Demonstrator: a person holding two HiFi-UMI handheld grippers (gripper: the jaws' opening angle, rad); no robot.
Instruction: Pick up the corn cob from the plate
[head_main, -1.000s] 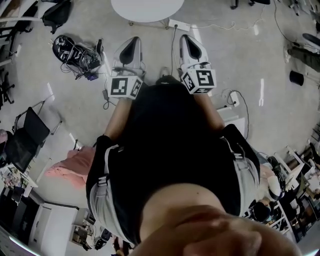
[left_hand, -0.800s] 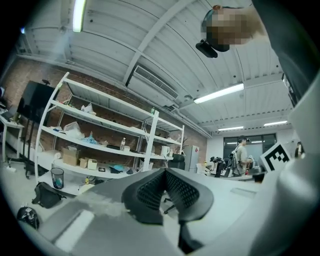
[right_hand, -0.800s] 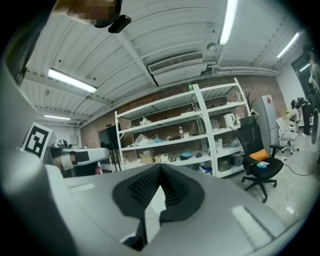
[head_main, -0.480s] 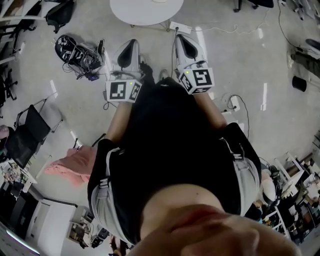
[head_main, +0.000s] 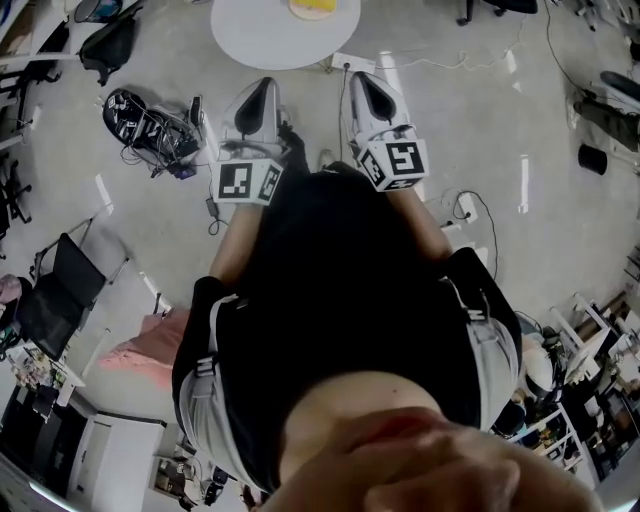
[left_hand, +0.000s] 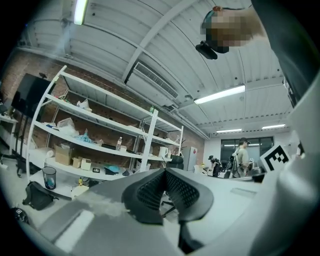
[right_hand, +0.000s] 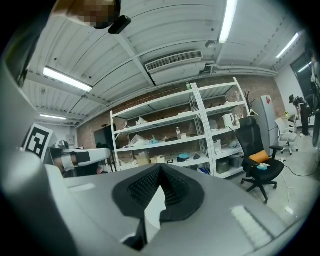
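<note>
Just short of the round white desk (head_main: 270, 35), we are holding the left gripper (head_main: 263, 84) with its jaws pressed together on nothing. The desk is running off the top of the head view. The corn cob (head_main: 313, 6) is showing only as a yellow sliver on the desk's far part, cut off there, and we cannot make out what it is lying on. Right of it, also short of the desk, the right gripper (head_main: 366, 80) is closed and empty. Compared with a second ago, more of the desk is showing, and the yellow sliver is newly coming into sight.
</note>
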